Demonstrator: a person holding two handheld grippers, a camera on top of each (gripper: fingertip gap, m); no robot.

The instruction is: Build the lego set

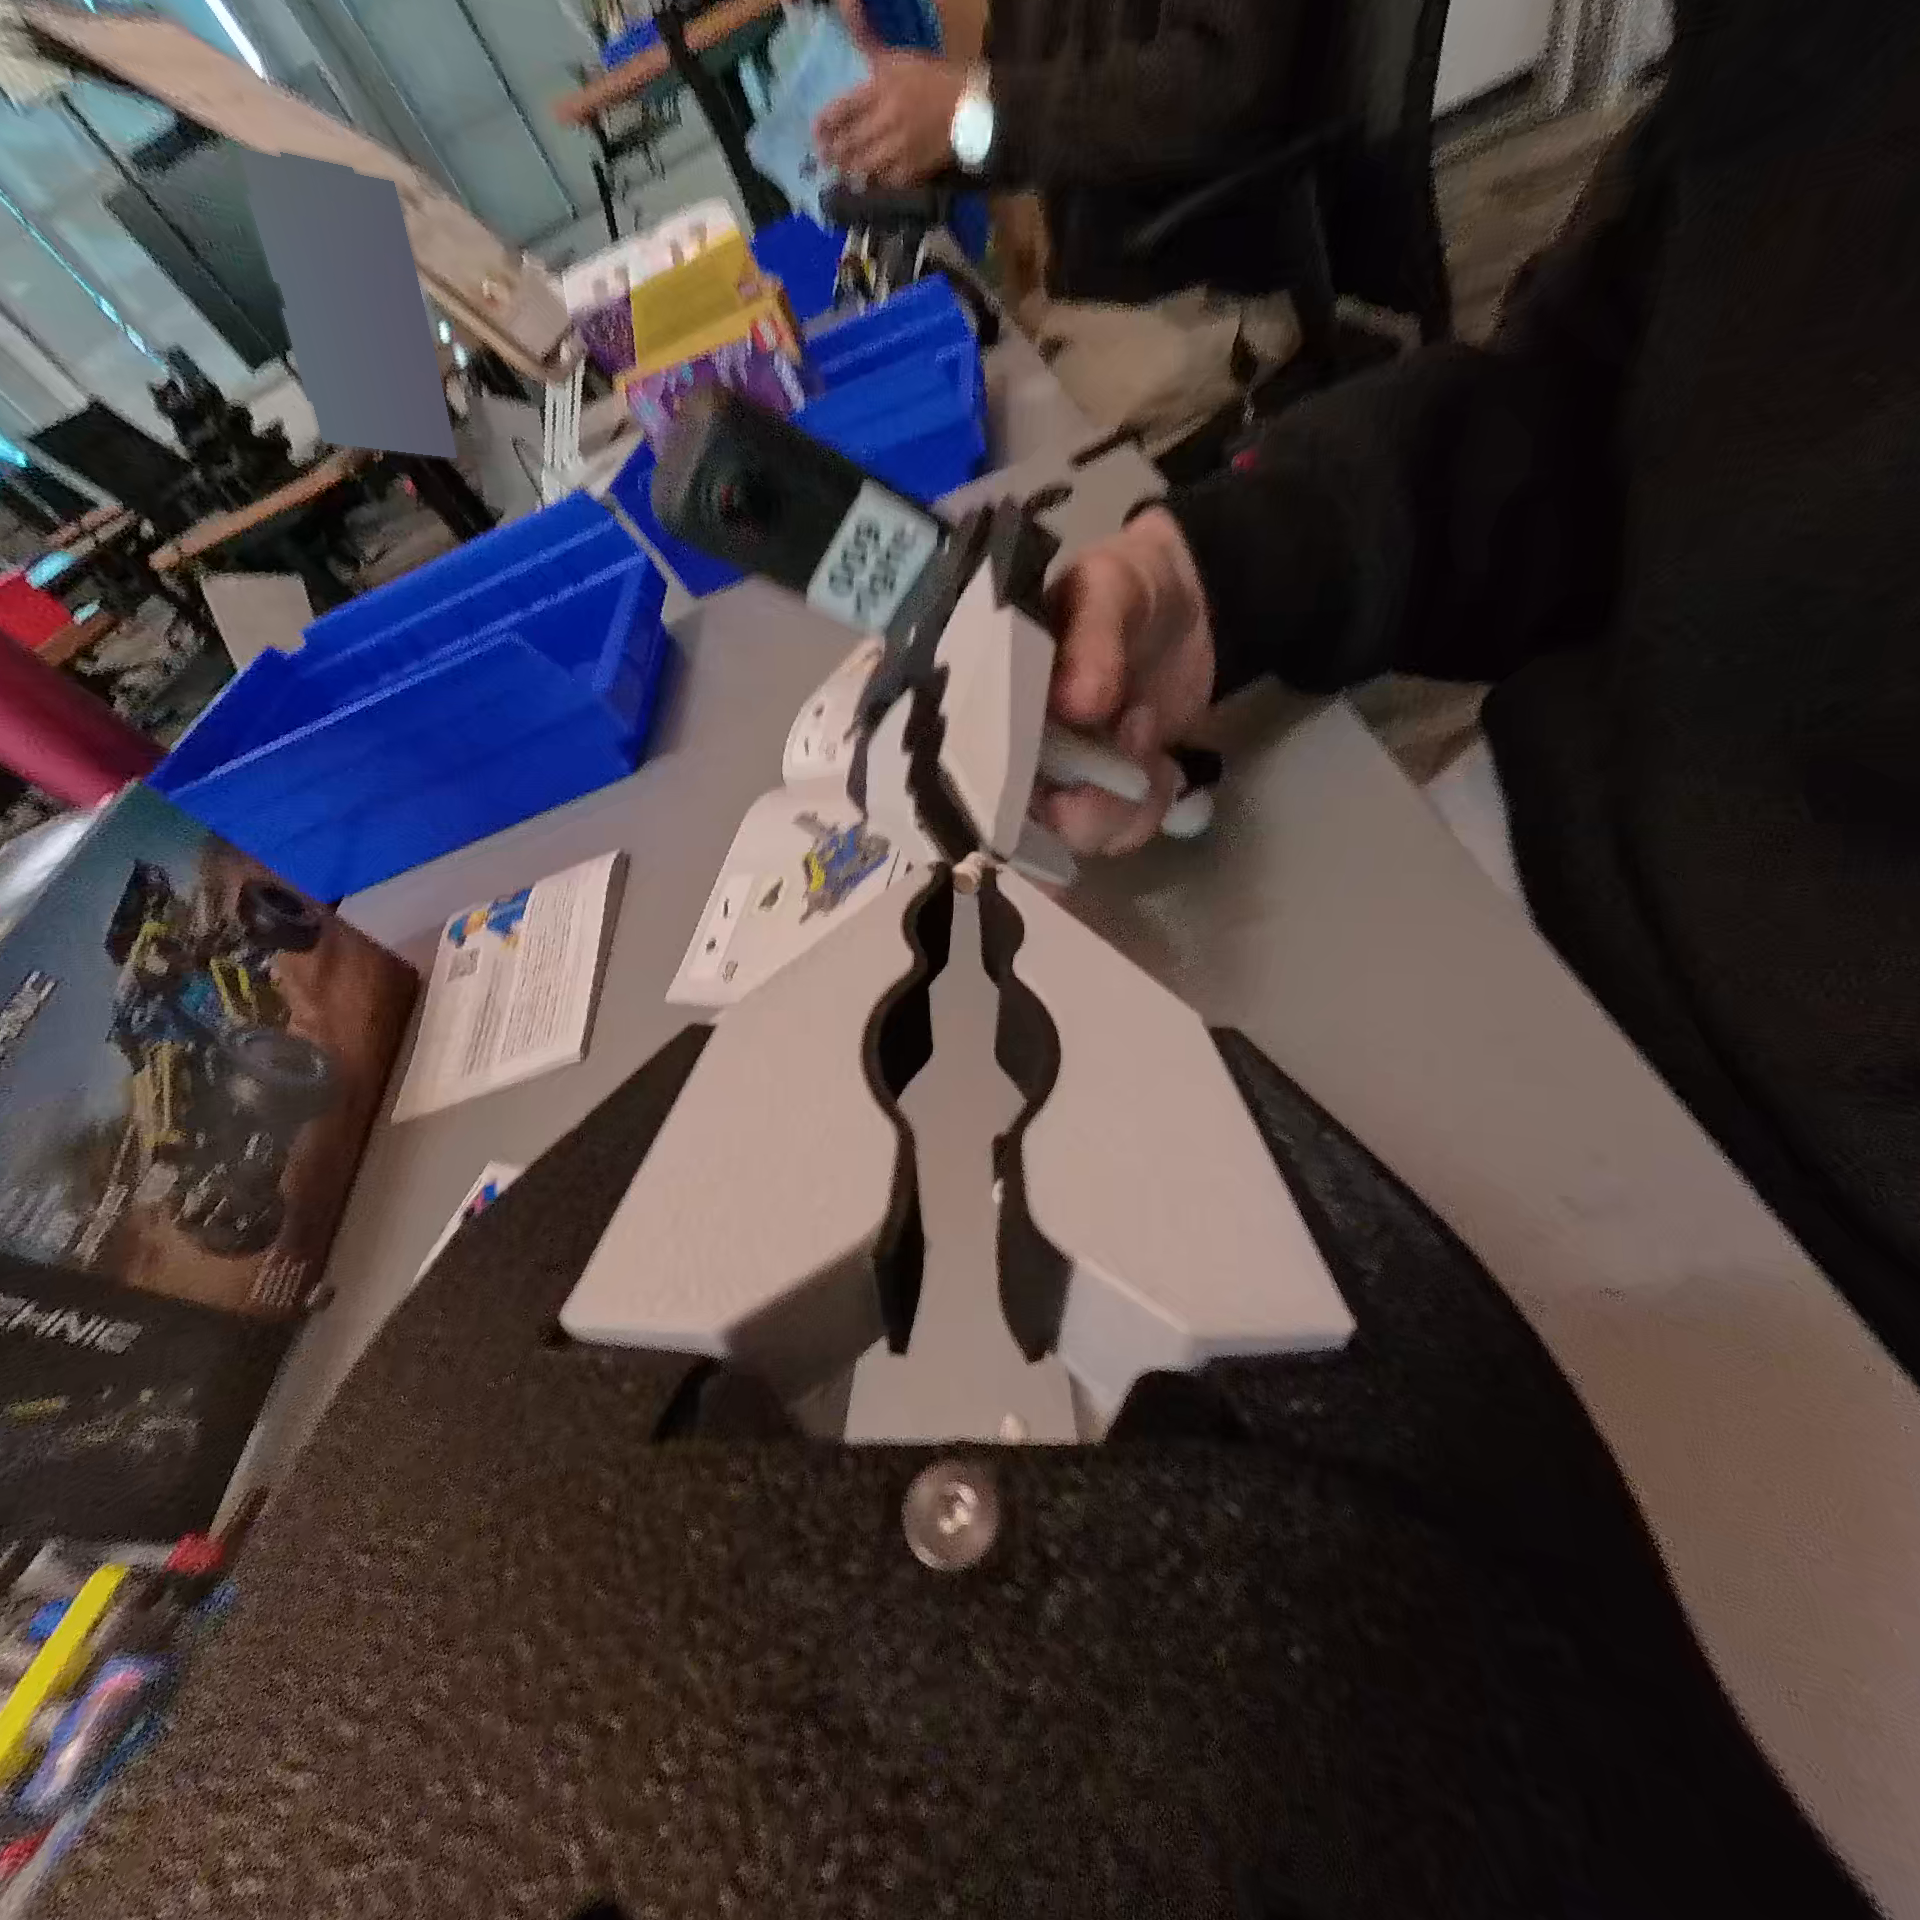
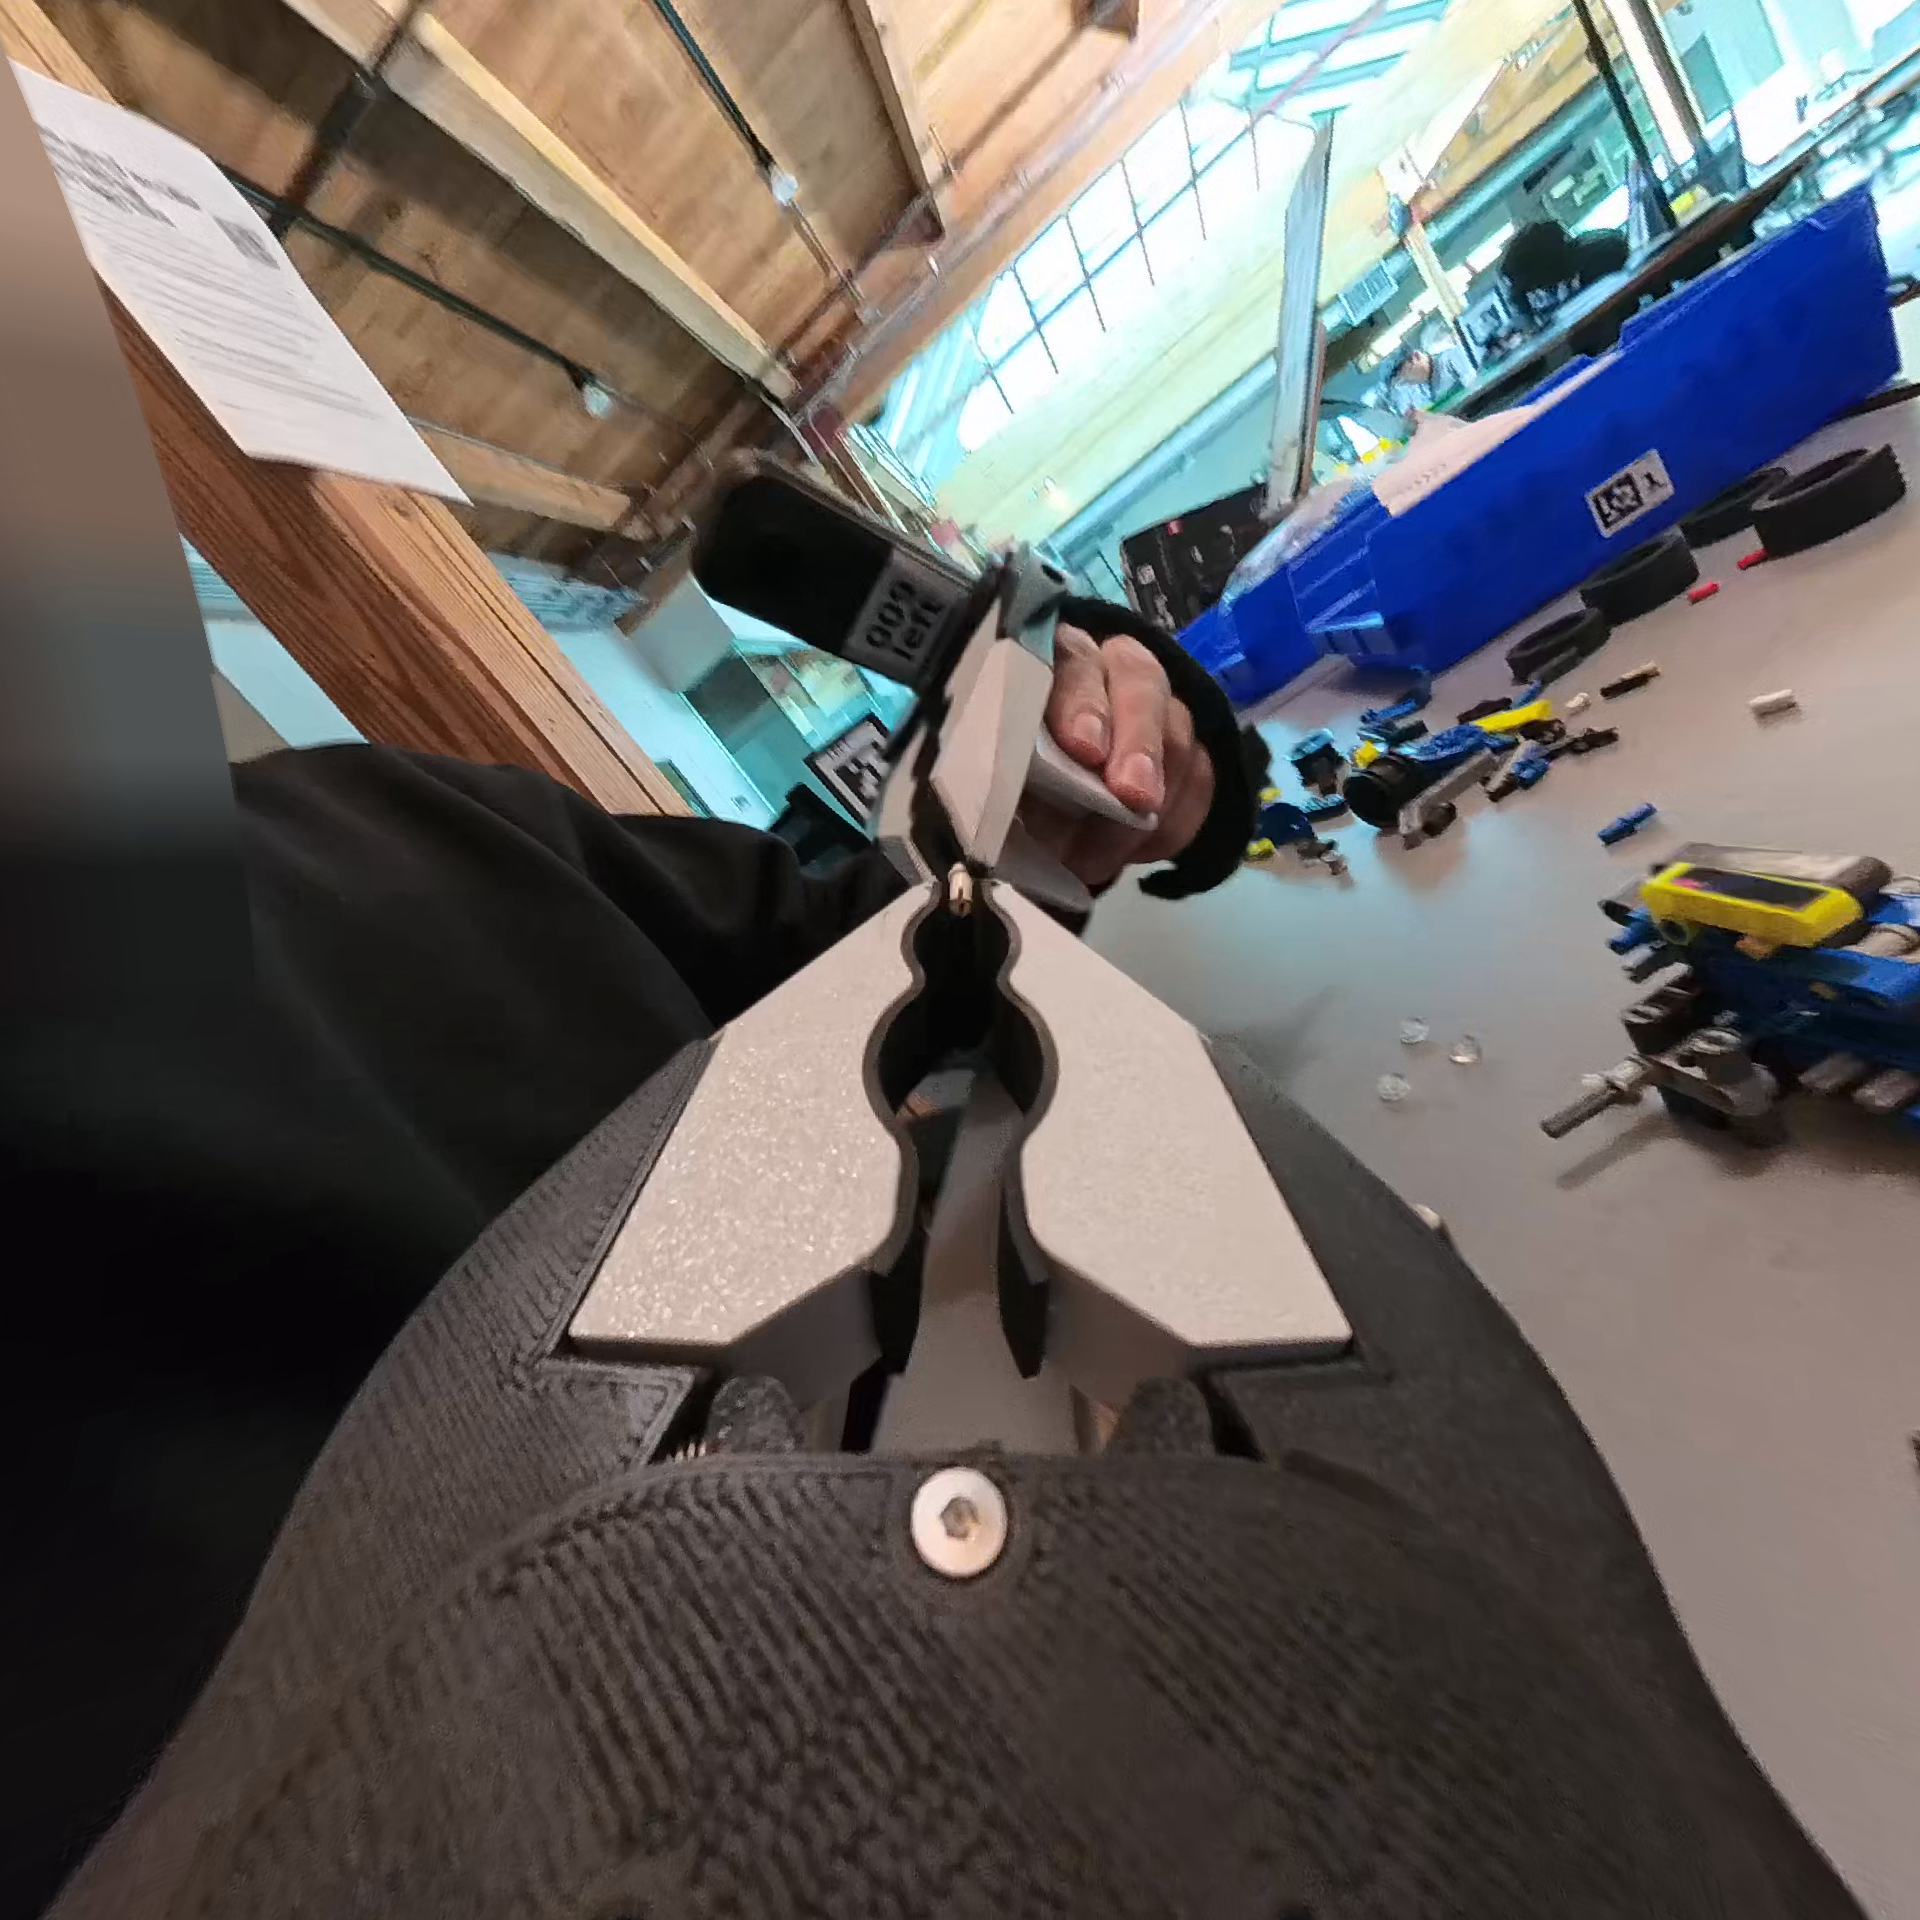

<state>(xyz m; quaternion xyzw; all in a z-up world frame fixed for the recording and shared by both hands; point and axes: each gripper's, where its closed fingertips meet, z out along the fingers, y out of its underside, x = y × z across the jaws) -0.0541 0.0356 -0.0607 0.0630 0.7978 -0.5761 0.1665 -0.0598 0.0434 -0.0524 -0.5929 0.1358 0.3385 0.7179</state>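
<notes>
1. Left gripper (image 1: 966, 883), centre of the left wrist view: two matt grey wedge-shaped fingers with wavy black inner pads, tips drawn together on a small tan peg (image 1: 968, 871). The right gripper (image 1: 940, 821) meets it tip to tip from above, held by a hand (image 1: 1127, 675) in a black sleeve.
2. Right gripper (image 2: 961, 896), centre of the right wrist view: same grey fingers, speckled finish, on a ribbed black body; its tips meet at the same tan peg (image 2: 958, 888), and whether they or the opposing left gripper (image 2: 951, 847) clamp it cannot be told.
3. Grey table (image 1: 1351, 935); an open instruction booklet (image 1: 800, 883) lies just behind the joined tips, a closed leaflet (image 1: 520, 977) at centre left.
4. Printed set box (image 1: 177, 1049), left edge.
5. Blue plastic bins (image 1: 447, 686), upper left; contents not visible.
6. Part-built blue and yellow model (image 2: 1756, 977), right edge of the right wrist view, with loose pieces (image 2: 1455, 748) scattered above it.
7. Black ridged tyres (image 2: 1642, 571) lie beside a long blue bin (image 2: 1558, 540), upper right.
</notes>
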